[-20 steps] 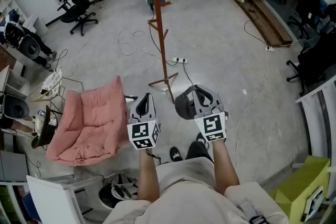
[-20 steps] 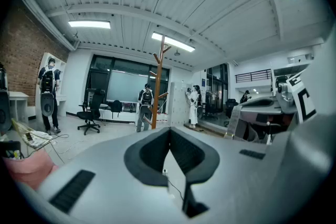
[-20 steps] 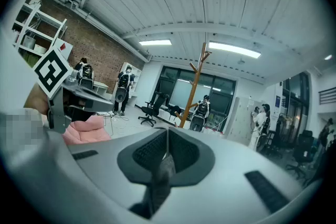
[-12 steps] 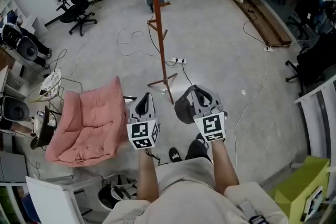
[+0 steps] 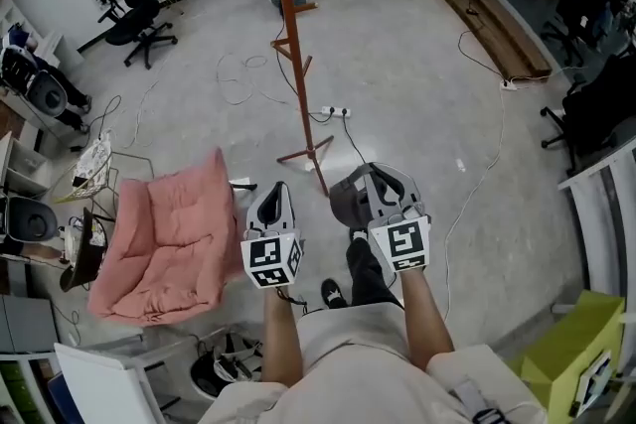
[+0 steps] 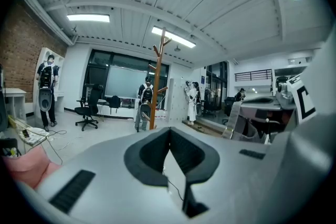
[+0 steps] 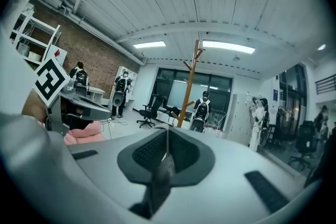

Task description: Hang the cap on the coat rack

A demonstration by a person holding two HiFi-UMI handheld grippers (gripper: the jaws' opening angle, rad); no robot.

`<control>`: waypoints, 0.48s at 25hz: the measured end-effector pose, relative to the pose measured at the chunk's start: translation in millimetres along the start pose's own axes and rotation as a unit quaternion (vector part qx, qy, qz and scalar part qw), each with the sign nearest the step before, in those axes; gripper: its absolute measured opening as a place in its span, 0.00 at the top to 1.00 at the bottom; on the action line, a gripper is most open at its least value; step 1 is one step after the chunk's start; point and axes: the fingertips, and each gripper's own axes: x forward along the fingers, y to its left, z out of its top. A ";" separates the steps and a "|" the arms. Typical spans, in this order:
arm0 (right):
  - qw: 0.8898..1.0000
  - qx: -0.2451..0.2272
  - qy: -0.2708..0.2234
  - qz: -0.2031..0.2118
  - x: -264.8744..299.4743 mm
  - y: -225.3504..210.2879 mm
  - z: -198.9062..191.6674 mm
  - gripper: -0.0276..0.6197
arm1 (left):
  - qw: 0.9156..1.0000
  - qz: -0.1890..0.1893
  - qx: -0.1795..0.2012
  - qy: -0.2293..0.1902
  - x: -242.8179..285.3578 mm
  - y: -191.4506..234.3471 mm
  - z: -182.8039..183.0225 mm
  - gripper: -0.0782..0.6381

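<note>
Since the earlier frame, the person's leg (image 5: 365,271) has swung forward beneath the right gripper (image 5: 386,188), and the floor (image 5: 417,74) has shifted slightly in the head view. Both grippers keep the same place in the frame.

1. Right gripper: jaws closed on the cap (image 5: 348,199). The right gripper view shows a strip of dark grey fabric pinched between the jaw pads.
2. Cap: held in the air above the floor, level with the left gripper (image 5: 271,194). Its rounded dark body lies on the left side of the right gripper's jaws. Its long axis runs roughly across the head view, from the jaws toward the left gripper. Which end carries the brim cannot be told.
3. Left gripper: jaws closed together with nothing between them. It is held just beside the cap and does not touch it.
4. Coat rack (image 5: 292,35): stands upright on the open middle of the floor, ahead of both grippers and well apart from the cap. Its orange pole is the long axis, and short pegs angle upward from it.
5. Power strip (image 5: 335,112): lies on the floor near the rack's feet.
6. Pink cushion (image 5: 164,233): lies on the floor to the left of the left gripper.
</note>
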 end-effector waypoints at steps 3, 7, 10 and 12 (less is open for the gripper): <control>1.000 -0.002 -0.001 0.001 9.9 -8.4 0.5 0.94 | 1.000 0.004 0.001 -0.003 13.9 4.2 6.4 0.88; 1.000 -0.003 -0.006 0.008 25.5 -18.6 1.0 0.94 | 1.000 0.008 0.004 -0.008 33.0 9.1 13.7 0.88; 1.000 -0.002 -0.012 0.012 38.9 -29.3 1.0 0.94 | 1.000 0.010 0.008 -0.008 50.5 9.5 17.4 0.88; 1.000 0.002 -0.016 0.013 49.1 -37.0 2.7 0.94 | 1.000 0.009 0.011 -0.009 63.5 10.1 22.5 0.88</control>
